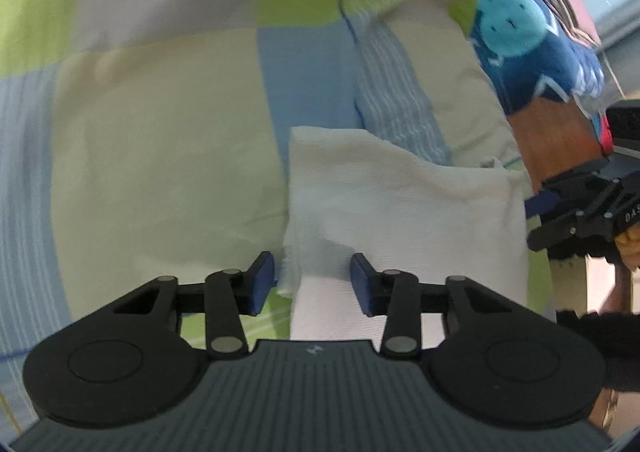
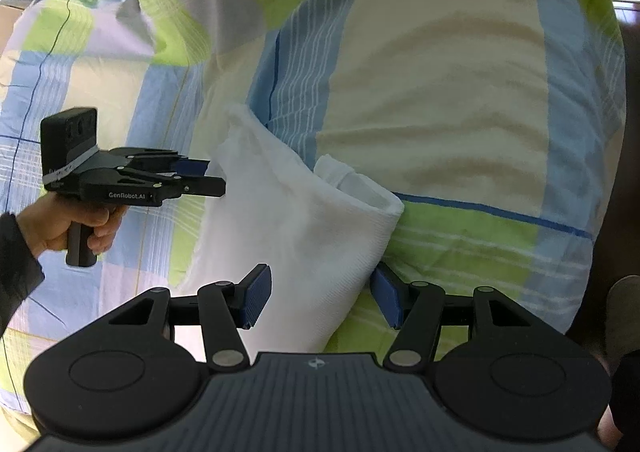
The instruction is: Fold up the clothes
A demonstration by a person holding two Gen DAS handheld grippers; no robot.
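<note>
A white folded garment (image 1: pixel 404 208) lies on the checked bedsheet (image 1: pixel 160 140). In the left wrist view my left gripper (image 1: pixel 313 281) is open, and the garment's near left corner sits between its blue pads. My right gripper (image 1: pixel 538 208) shows at the right edge, its tip beside the garment's right side. In the right wrist view the garment (image 2: pixel 304 220) runs from centre down between the blue pads of my open right gripper (image 2: pixel 320 302). A hand (image 2: pixel 84 230) holds the left gripper (image 2: pixel 208 176) side-on, just left of the cloth.
The green, blue and cream sheet (image 2: pixel 440 92) is rumpled, with a raised fold at the upper left. A dark blue fabric with a teal rabbit print (image 1: pixel 516 24) lies at the bed's right edge. Beyond it is brown floor (image 1: pixel 556 140).
</note>
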